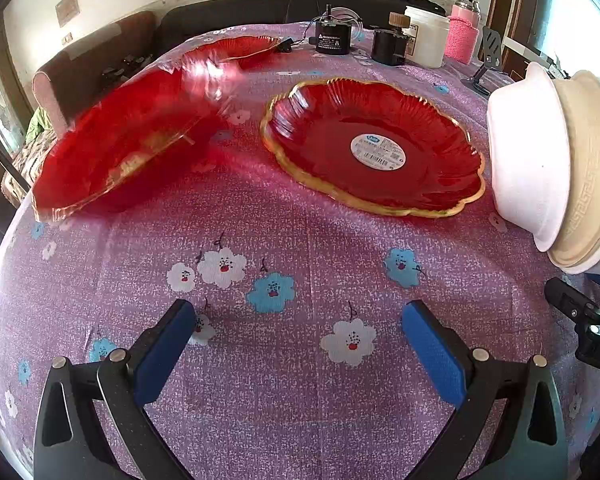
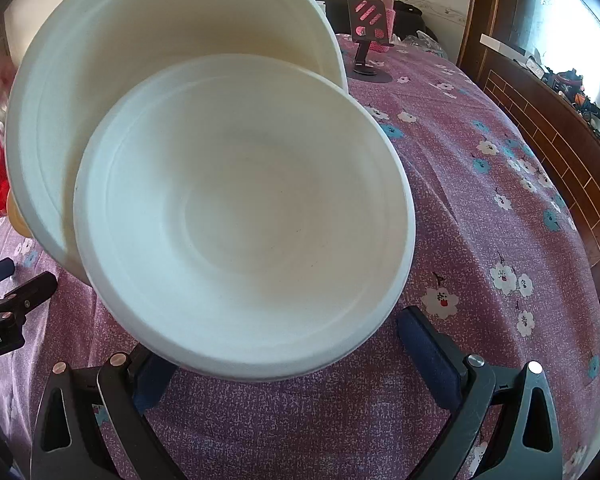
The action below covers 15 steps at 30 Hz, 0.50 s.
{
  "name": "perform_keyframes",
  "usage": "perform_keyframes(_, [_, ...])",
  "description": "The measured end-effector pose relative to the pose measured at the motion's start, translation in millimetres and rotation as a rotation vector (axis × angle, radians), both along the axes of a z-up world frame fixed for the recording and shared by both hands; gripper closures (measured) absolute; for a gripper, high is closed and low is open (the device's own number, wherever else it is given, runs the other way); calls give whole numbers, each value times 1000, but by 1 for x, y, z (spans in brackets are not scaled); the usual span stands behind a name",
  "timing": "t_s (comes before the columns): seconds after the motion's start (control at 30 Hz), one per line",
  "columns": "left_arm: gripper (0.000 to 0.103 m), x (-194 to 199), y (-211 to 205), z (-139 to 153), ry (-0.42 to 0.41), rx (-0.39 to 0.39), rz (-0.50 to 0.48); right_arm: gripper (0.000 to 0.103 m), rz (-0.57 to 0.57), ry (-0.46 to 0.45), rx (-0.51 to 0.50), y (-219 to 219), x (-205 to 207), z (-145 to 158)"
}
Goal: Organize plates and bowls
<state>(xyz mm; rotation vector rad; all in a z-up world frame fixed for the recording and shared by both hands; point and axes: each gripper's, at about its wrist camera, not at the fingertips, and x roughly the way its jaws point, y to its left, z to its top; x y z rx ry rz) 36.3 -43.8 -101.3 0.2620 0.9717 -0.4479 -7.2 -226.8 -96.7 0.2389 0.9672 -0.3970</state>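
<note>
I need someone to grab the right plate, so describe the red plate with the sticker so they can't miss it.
Start at the table with the purple flowered cloth. Three red, gold-rimmed scalloped plates are there; take the red plate lying flat right of the middle, next to the white bowls. It alone shows a white oval barcode sticker in its centre, and unlike the tilted plate to its left, it rests level.

I see a red plate with a gold scalloped rim (image 1: 374,146) lying flat at centre right of my left view, a white barcode sticker at its middle. A second red plate (image 1: 120,140) sits tilted and blurred at left, a third (image 1: 236,48) beyond it near the top. In my right view, a small white bowl (image 2: 244,216) fills the centre, tipped toward me, overlapping a larger cream bowl (image 2: 140,40) behind it at upper left.
</note>
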Motion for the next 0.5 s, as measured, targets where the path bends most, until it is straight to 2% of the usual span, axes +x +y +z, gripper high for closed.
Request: perform_keyframes(0.5, [0,0,-1,-1,0,1,0,1,-1,-1,-1,1,1,0])
